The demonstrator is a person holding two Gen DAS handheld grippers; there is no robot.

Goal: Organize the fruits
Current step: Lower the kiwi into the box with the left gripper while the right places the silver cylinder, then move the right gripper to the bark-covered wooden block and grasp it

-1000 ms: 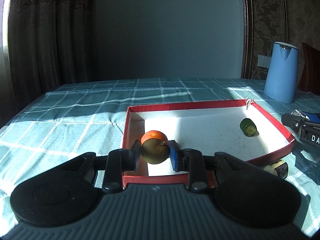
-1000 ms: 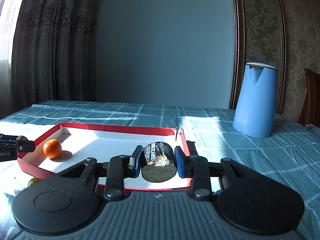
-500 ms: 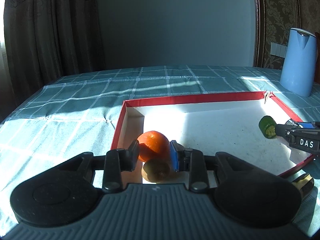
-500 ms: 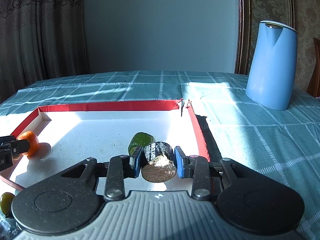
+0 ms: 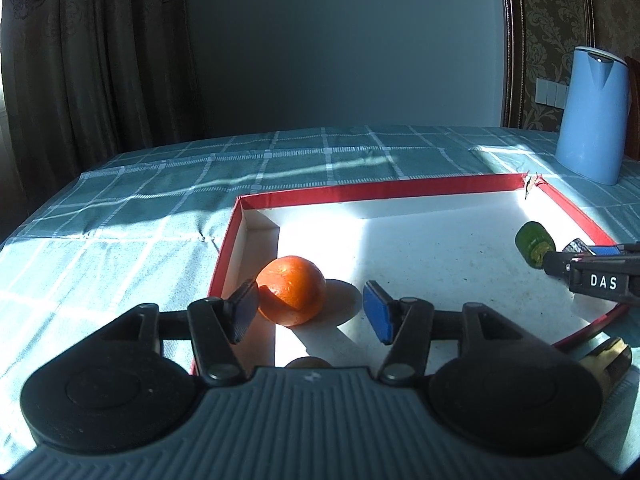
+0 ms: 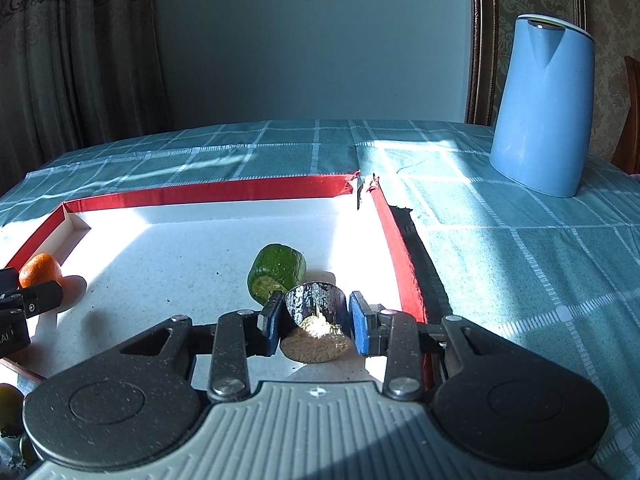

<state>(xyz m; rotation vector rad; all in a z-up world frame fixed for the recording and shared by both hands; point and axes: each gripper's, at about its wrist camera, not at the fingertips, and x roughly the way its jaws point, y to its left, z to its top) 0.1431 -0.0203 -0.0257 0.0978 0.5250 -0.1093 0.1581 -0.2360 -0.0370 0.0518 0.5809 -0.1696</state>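
Two grippers: we are working over the red tray (image 5: 372, 190)
Left gripper (image 5: 310, 311): we are holding it spread, gripping nothing, near the orange (image 5: 291, 295)
Right gripper (image 6: 314, 325): we are clamping a dark cut fruit piece (image 6: 316, 326)

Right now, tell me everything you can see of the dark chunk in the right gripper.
The dark cut piece is a short cylinder with blackish, flaky-looking skin and a pale tan, grainy cut face turned toward the camera. It lies on its side between the right gripper's blue pads, which press its flanks. It is low over the red-rimmed tray, near the right wall, just in front of the green cucumber chunk. Whether it touches the floor is unclear.
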